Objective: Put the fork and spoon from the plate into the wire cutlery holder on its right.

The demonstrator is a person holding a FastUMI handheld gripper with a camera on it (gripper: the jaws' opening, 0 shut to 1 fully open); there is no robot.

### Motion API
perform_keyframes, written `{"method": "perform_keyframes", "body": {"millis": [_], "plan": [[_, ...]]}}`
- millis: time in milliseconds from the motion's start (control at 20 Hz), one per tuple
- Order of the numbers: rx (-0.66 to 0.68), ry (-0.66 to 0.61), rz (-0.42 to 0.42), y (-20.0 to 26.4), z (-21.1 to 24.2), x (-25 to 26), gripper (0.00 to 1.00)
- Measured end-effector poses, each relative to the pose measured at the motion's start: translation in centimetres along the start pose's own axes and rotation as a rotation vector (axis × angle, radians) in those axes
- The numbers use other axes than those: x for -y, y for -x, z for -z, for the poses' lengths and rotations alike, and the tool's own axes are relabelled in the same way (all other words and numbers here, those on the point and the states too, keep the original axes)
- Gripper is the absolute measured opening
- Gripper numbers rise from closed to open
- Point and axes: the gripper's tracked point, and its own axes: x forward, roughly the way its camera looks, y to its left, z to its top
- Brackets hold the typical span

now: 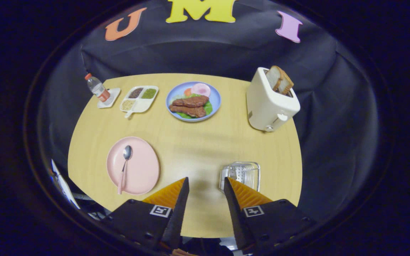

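The gripper (pixel 206 182) hangs above the table (pixel 190 142), fingers spread and holding nothing; the spoon (pixel 124 168) lies on the pink plate (pixel 144 170), the wire holder (pixel 241 175) beside the right finger

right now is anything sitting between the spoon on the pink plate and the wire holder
Nothing visible does. The spoon lies on the pink plate, and only bare table separates it from the wire cutlery holder. The gripper has its fingers open, holding nothing, above that stretch, between plate and holder.
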Motion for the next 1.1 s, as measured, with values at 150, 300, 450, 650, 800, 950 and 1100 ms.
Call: {"method": "perform_keyframes", "body": {"millis": [150, 300, 450, 650, 800, 950, 1100], "plan": [[0.062, 0.011, -0.025, 0.3, 0.3, -4.2, 0.76], [0.078, -0.006, -0.071, -0.7, 1.0, -8.5, 0.88], [0.073, -0.046, -0.074, -2.7, 2.1, -12.0, 0.99], [0.101, -0.037, -0.128, -4.6, 3.5, -17.5, 0.98], [0.097, -0.038, -0.13, -6.4, 5.2, -20.3, 0.97], [0.053, -0.067, -0.115, -8.7, 7.0, -22.3, 0.96], [0.055, -0.085, -0.098, -10.1, 7.6, -23.6, 0.88]]}}
